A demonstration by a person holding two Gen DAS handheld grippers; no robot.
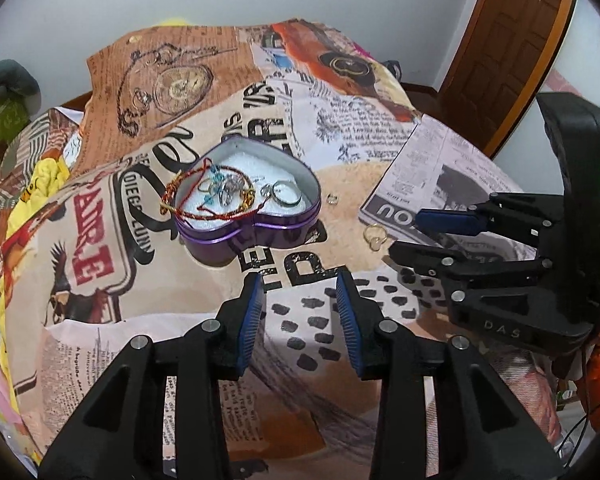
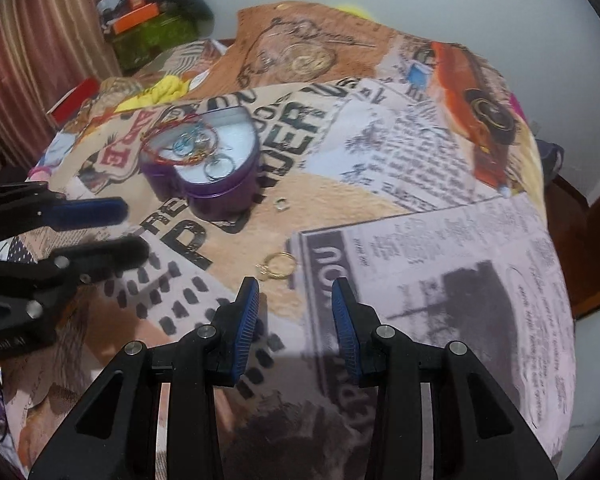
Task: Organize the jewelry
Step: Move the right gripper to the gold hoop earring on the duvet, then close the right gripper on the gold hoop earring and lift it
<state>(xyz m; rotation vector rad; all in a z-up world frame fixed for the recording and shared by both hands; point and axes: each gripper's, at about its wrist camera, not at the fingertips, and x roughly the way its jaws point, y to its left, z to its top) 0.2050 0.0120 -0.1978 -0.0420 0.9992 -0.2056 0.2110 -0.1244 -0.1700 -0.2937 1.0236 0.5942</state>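
Beside heart tin (image 1: 256,216), gold ring (image 2: 277,266) lies apart.

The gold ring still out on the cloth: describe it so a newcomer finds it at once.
Start at the purple heart-shaped tin on the printed cloth. Two rings lie loose on the cloth outside it; the gold ring is the farther from the tin, just ahead of the right tongs. It is thin and yellow; the small silver ring is pale.

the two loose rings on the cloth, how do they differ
The gold ring is larger than the silver ring. The gold ring lies nearer the right gripper, while the silver ring lies close beside the purple tin. The gold ring is thin wire; the silver ring looks chunkier. Both lie outside the tin.
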